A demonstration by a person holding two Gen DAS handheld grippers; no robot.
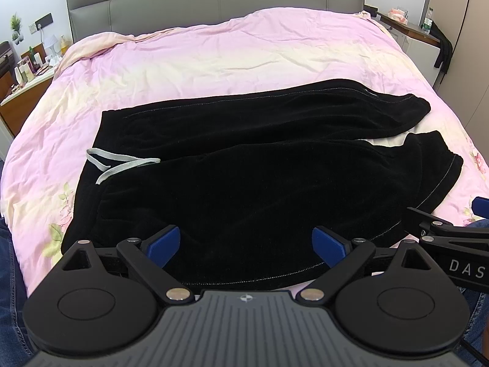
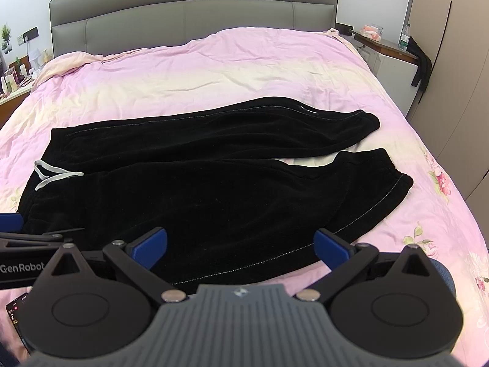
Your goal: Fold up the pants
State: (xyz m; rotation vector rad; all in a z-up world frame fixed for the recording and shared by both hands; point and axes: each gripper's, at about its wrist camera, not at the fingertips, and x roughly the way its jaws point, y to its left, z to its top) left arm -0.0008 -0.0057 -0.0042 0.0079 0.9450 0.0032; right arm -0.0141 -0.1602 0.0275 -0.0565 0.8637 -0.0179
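Note:
Black velvety pants (image 1: 244,159) (image 2: 214,189) lie spread sideways on the pink bedcover, waistband at the left with a grey drawstring (image 1: 119,165) (image 2: 53,172), both legs pointing right with cuffs slightly apart. My left gripper (image 1: 246,244) hovers open over the near edge of the closer leg, nothing between its blue pads. My right gripper (image 2: 241,246) is also open, above the near hem of the same leg. Each gripper shows at the edge of the other's view: the right gripper (image 1: 452,232), the left gripper (image 2: 27,238).
A pink floral bedcover (image 1: 214,58) (image 2: 214,70) covers the bed, with a grey headboard (image 1: 214,3) behind. A cluttered nightstand (image 1: 27,73) stands left, a white cabinet (image 1: 418,42) with a bottle right. Blue jeans of the person (image 1: 9,275) show at the bottom left.

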